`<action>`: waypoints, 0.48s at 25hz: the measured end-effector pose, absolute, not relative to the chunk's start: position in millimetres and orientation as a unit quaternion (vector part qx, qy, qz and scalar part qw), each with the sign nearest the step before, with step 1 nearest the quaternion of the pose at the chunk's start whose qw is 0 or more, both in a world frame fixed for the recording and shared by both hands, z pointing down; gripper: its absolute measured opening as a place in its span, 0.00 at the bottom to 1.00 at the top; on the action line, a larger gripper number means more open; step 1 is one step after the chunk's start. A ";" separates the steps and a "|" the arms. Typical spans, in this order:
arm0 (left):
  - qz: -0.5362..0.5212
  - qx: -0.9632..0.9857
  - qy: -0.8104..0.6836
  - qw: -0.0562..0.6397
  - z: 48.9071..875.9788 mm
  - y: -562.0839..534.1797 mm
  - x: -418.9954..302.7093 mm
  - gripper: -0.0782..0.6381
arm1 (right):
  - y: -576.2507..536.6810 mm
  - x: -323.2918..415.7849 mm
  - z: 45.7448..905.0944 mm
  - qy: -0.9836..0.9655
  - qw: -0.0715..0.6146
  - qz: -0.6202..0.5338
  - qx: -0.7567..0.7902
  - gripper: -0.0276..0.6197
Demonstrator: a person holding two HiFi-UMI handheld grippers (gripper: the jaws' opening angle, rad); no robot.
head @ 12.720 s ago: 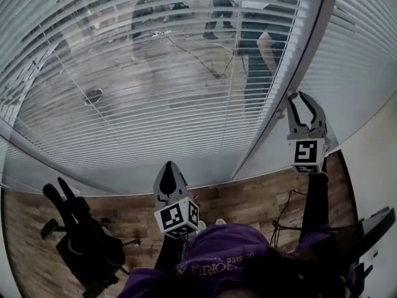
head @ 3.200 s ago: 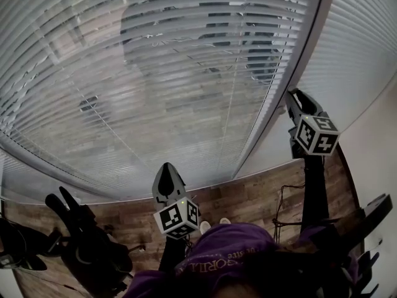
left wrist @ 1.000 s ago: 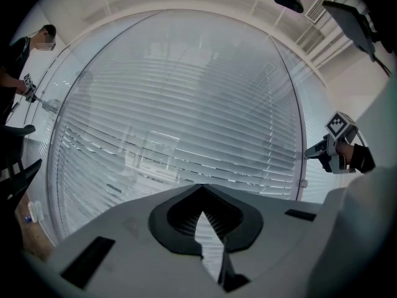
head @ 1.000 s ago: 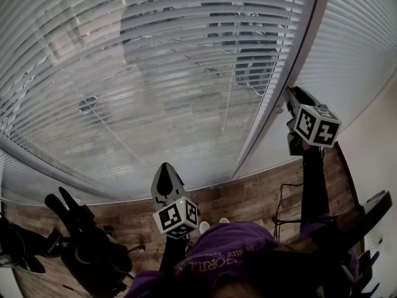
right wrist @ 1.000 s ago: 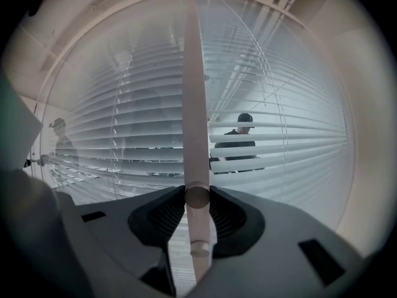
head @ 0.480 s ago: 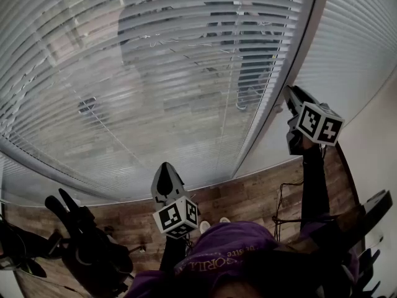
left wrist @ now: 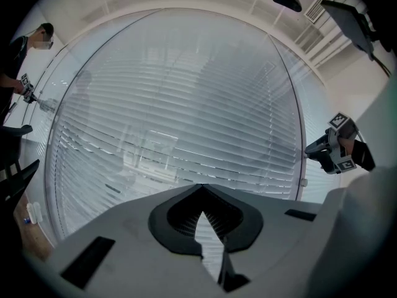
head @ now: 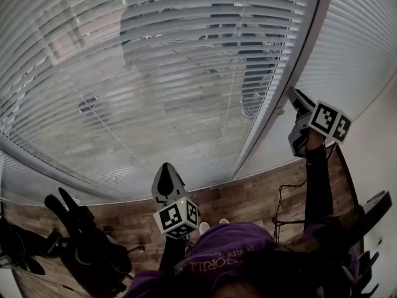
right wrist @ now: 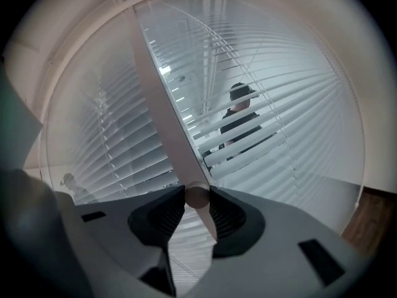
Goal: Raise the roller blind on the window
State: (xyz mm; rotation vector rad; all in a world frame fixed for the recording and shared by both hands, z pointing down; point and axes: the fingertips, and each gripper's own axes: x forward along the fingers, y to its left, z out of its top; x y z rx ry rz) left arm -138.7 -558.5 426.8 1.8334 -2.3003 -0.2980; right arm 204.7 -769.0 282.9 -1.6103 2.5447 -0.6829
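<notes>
The blind is a slatted one and hangs fully down over the wide pane on the left, its slats tilted partly open so that the far side shows through. Its pale control rod runs down along the window post on the right. The right gripper pinches the rod's rounded lower end between its pads. The left gripper is held near the body, level, well apart from the blind, jaws pressed together on nothing. Judgement: the hold sits at the very tip of the rod, so a twist or a sideways pull could let it slip out of the pads or strain its hook above. Turning the rod may only tilt the slats; the lift would likely need the looped cords beside the post.
</notes>
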 end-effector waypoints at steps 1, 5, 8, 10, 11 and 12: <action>-0.102 0.617 -0.775 0.092 428.2 -558.6 -139.3 0.11 | -769.1 204.7 284.2 0.824 0.034 -0.232 -0.516 0.23; -0.102 0.618 -0.774 0.093 429.4 -559.6 -139.7 0.11 | -770.2 205.8 286.0 0.821 0.070 -0.289 -0.488 0.23; -0.100 0.618 -0.774 0.098 428.0 -559.5 -139.7 0.11 | -770.5 206.6 285.2 0.813 0.105 -0.343 -0.459 0.23; -0.099 0.618 -0.774 0.100 428.5 -559.8 -139.5 0.11 | -771.2 207.5 286.0 0.806 0.126 -0.376 -0.440 0.23; -0.099 0.618 -0.773 0.100 428.9 -560.1 -139.3 0.11 | -771.7 208.1 286.5 0.802 0.135 -0.389 -0.432 0.23; -0.100 0.618 -0.773 0.100 429.1 -560.5 -139.2 0.11 | -772.1 208.6 286.9 0.799 0.143 -0.401 -0.425 0.23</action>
